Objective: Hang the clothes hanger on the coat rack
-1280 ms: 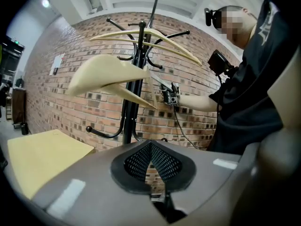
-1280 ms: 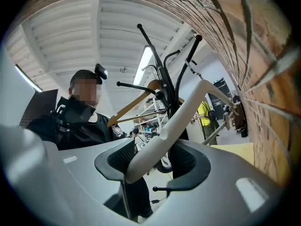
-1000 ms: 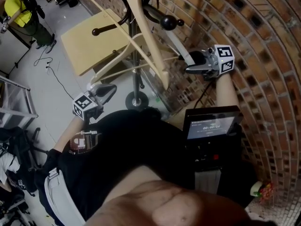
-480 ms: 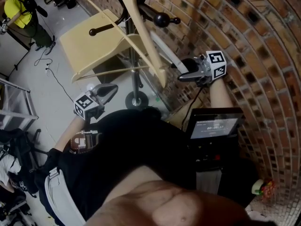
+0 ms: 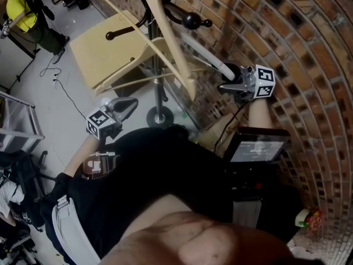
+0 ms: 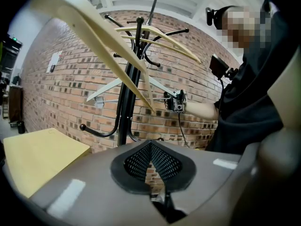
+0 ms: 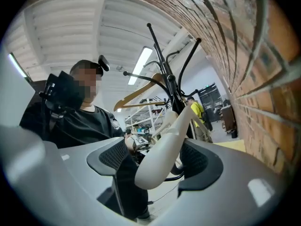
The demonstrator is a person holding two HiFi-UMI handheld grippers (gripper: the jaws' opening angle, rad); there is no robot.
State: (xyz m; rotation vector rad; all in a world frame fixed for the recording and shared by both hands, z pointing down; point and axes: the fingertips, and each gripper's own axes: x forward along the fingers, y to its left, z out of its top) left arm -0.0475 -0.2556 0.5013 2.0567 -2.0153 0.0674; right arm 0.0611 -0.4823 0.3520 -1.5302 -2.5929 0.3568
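Beside the brick wall (image 5: 287, 48), the white clothes hanger (image 5: 203, 55) appears to be hooked on the coat rack (image 5: 159, 95). Its long axis slopes from the pole down toward the wall. One arm tip lies between the jaws of the right hand-held gripper (image 5: 227, 79), which have just been opened wide, judged a release. The left hand-held gripper (image 5: 131, 104) is held closed, empty and aside.

Head view looks steeply down; both gripper views look level, from opposite sides — all share the coat rack (image 5: 159, 95).
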